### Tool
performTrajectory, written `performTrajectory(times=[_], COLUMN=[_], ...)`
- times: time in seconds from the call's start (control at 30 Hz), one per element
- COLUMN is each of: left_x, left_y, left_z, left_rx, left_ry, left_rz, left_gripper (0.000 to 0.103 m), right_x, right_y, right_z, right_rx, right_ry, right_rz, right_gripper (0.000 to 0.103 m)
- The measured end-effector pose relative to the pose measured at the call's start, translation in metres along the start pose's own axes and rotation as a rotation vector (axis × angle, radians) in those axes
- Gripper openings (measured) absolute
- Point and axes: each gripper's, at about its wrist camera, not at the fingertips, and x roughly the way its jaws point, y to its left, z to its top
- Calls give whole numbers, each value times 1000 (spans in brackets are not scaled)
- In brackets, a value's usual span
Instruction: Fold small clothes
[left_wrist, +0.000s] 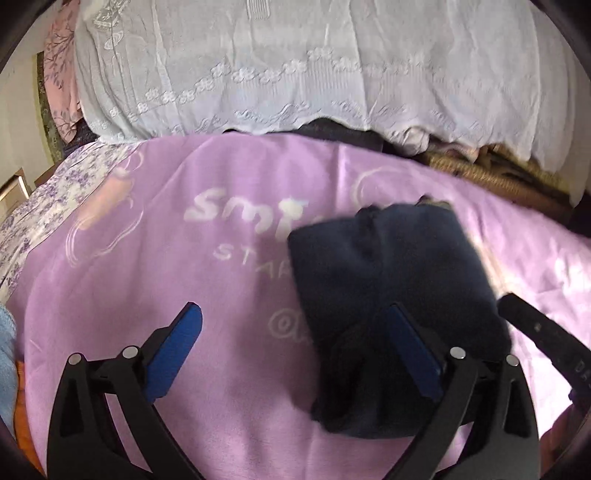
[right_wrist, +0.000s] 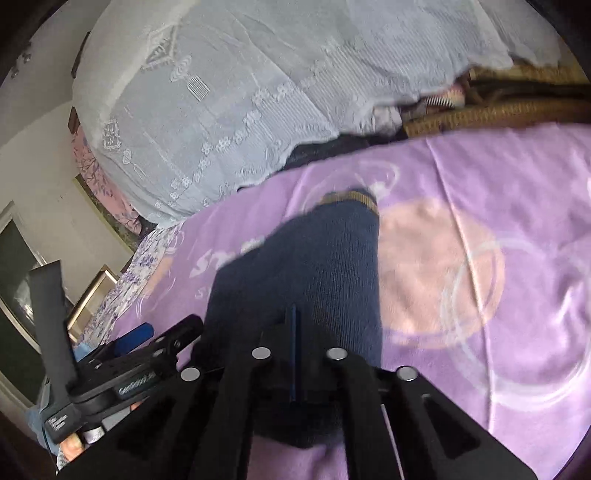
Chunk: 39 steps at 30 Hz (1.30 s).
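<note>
My right gripper (right_wrist: 295, 354) pinches the navy sock (right_wrist: 314, 266) mid-fold over the purple blanket's (left_wrist: 184, 258) middle; left gripper (left_wrist: 295, 332) spread, 1 fold unfinished.

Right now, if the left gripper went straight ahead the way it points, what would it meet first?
Probably the purple blanket: the open left gripper aims at bare fabric between its fingers. The dark blue sock lies just right of that line, by the right finger. Depth is unclear.

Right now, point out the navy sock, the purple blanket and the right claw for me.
navy sock (right_wrist: 325, 266): right wrist view, middle of the knit leg.
purple blanket (left_wrist: 229, 280): left wrist view, bare patch below the white lettering.
right claw (right_wrist: 293, 325): right wrist view, tips pressed together on the sock.
</note>
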Motion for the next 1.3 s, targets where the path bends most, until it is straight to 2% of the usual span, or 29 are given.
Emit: performTrajectory(times=[0.07, 0.2, 0.23, 0.3, 0.37, 0.43, 0.57, 0.63, 0.7, 0.8, 0.83, 0.9, 0.93, 0.97, 1.07, 1.13, 1.23, 1.3], left_x=[3, 40, 51, 61, 63, 64, 59, 49, 34, 18, 20, 39, 52, 50, 45, 39, 26, 16], left_y=[-7, -25, -26, -23, -22, -20, -18, -12, -3, 3, 3, -2, -5, -3, -9, -8, -2, 5], left_z=[3, -8, -13, -18, -17, -17, -15, -12, -7, -4, -6, -17, -27, -30, -31, -33, -34, -34], left_rx=[9, 55, 61, 27, 22, 7, -6, -38, -82, -93, -83, -47, -36, -48, 12, 11, -25, -60], left_ry=[6, 91, 124, 134, 145, 151, 155, 157, 119, 72, 79, 159, 193, 163, 133, 117, 91, 62], left_rz=[-37, 2, 8, 3, -12, -24, -32, -48, -83, -61, -43, 22, 19, 18, 64, 76, 49, 29], left_gripper=[98, 98, 99, 99, 99, 99, 99, 99, 98, 98, 98, 99, 99, 99, 99, 99, 99, 99], right_x=[5, 39, 53, 83, 89, 87, 81, 61, 34, 4, -2, 3, 4, 3, 4, 4, -1, -18], right_y=[5, -1, -4, -17, -30, -40, -28, -20, -9, 5, 6, -1, -6, -9, -10, -8, -7, -4], right_z=[21, 52, 53, 40, 28, 27, 26, 22, 16, 5, 0, -18, -27, -31, -29, -31, -32, -34], right_rx=[-32, -23, -23, -5, 10, 67, 6, -15, -57, -118, -127, -113, -107, -104, -99, -114, -117, -115], right_ry=[-6, 42, 81, 153, 118, 110, 89, 34, -19, -49, -44, 32, 21, 7, 20, 11, -1, -43], right_rz=[-43, -61, -71, -106, -82, -32, -71, -91, -68, -45, -47, -67, -69, -57, -59, -70, -88, -98], right_gripper=[5, 5, 5, 0, 0, 0, 0, 2, 5, 5, 5, 4, 4, 3, 2, 2, 2, 8])
